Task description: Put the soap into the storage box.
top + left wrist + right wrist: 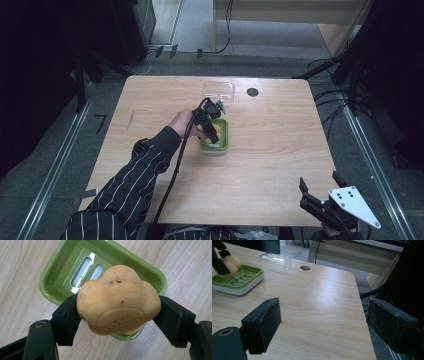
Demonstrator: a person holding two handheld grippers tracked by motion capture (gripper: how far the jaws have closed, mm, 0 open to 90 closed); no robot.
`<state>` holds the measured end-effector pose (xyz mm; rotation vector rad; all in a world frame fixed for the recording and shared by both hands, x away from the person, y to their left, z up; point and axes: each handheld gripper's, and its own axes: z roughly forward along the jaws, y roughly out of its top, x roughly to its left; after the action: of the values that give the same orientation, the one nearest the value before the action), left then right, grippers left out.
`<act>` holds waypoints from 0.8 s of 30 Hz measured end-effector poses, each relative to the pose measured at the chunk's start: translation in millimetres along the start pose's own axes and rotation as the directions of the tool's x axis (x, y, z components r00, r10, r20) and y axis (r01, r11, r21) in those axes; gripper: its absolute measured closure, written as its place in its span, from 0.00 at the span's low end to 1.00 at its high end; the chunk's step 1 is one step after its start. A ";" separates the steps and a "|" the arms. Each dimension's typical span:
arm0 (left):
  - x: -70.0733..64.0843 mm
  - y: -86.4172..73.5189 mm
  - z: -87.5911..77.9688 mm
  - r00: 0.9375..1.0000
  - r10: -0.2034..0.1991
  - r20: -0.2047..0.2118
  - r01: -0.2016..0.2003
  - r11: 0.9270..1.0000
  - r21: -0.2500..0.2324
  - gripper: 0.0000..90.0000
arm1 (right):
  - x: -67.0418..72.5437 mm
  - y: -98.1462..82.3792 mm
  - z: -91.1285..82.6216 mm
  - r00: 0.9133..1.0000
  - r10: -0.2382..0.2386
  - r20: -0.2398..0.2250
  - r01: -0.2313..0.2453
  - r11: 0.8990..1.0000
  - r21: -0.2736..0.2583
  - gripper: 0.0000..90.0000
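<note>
At frame centre, the left tongs (118, 312) clamp a yellow soap (117, 300) just above the green dish (57, 282). At lower right of the desk (280, 150), the right tongs (322, 327) gape wide, holding nothing.

- A light wooden table (280, 150) with rounded corners carries everything
- A green soap dish (221, 136) on a white base sits near the middle of the table
- A clear plastic lid (218, 89) lies near the far edge, just behind the dish
- A round dark hole (252, 92) sits in the tabletop beside the lid
</note>
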<state>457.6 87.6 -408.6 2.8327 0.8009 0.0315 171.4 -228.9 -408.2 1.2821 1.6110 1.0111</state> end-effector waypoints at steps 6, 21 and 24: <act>0.7 2.7 5.9 1.000 -0.005 -0.012 0.005 1.000 0.014 0.29 | -0.6 -0.5 -1.4 1.000 0.003 -0.001 -0.003 1.000 -0.007 0.15; 4.5 8.0 22.9 1.000 -0.018 -0.021 0.018 1.000 0.023 0.29 | 0.3 -0.6 -3.2 1.000 -0.001 -0.003 0.001 1.000 -0.006 0.15; 4.6 7.7 22.9 1.000 -0.017 -0.025 0.018 1.000 0.024 0.29 | 0.9 -0.3 -2.8 1.000 -0.002 -0.003 0.002 1.000 -0.007 0.15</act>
<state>467.2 79.3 -429.7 2.8526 0.8369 0.0553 168.6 -228.3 -407.6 1.2747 1.6100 1.0170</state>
